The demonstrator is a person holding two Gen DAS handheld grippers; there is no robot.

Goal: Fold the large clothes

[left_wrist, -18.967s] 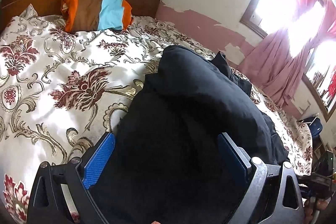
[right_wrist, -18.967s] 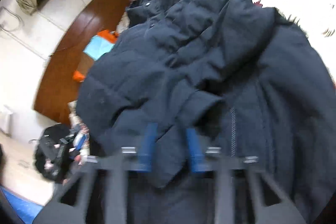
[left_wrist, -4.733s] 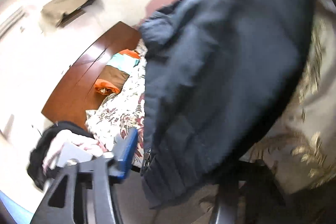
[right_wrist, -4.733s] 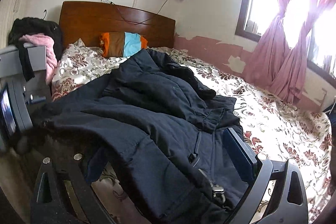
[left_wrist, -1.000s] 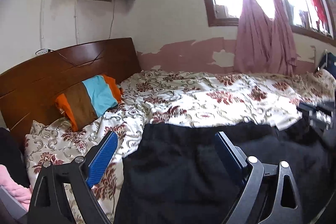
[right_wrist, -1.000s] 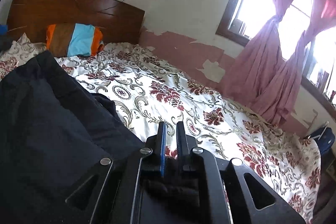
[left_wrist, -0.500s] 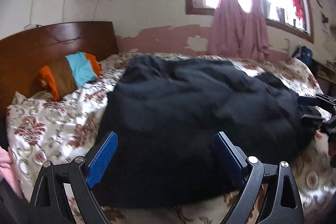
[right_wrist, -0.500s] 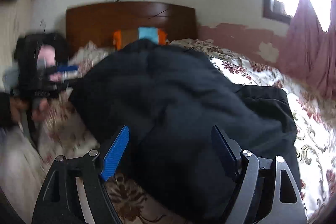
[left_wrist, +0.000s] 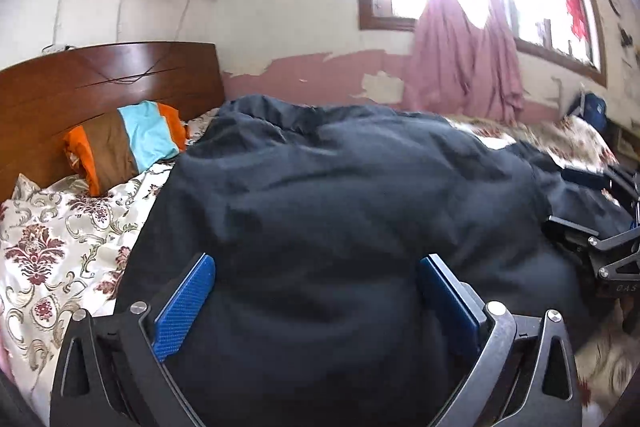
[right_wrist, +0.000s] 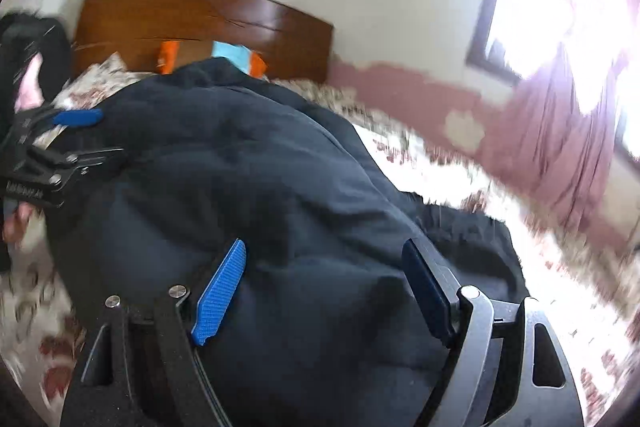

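Note:
A large dark navy padded jacket (left_wrist: 340,195) lies bunched in a thick heap on the floral bedspread (left_wrist: 48,239); it also fills the right wrist view (right_wrist: 260,195). My left gripper (left_wrist: 316,287) is open, its blue pads (left_wrist: 188,295) spread wide over the near edge of the jacket. My right gripper (right_wrist: 324,275) is open too, its pads (right_wrist: 224,283) wide apart over the jacket's other side. Each gripper shows in the other's view, the right at the far right (left_wrist: 600,247) and the left at the far left (right_wrist: 60,151).
A striped orange, brown and blue pillow (left_wrist: 124,143) leans on the wooden headboard (left_wrist: 100,83). Pink curtains (left_wrist: 464,51) hang at the bright window. Dark and pink clothes (right_wrist: 28,67) hang left of the bed. A blue bag (left_wrist: 592,107) sits at the far right.
Both grippers have moved in closer over the heaped jacket. The right gripper, shut on the fabric a second ago, is open since half a second ago. The right view has swung and is blurred.

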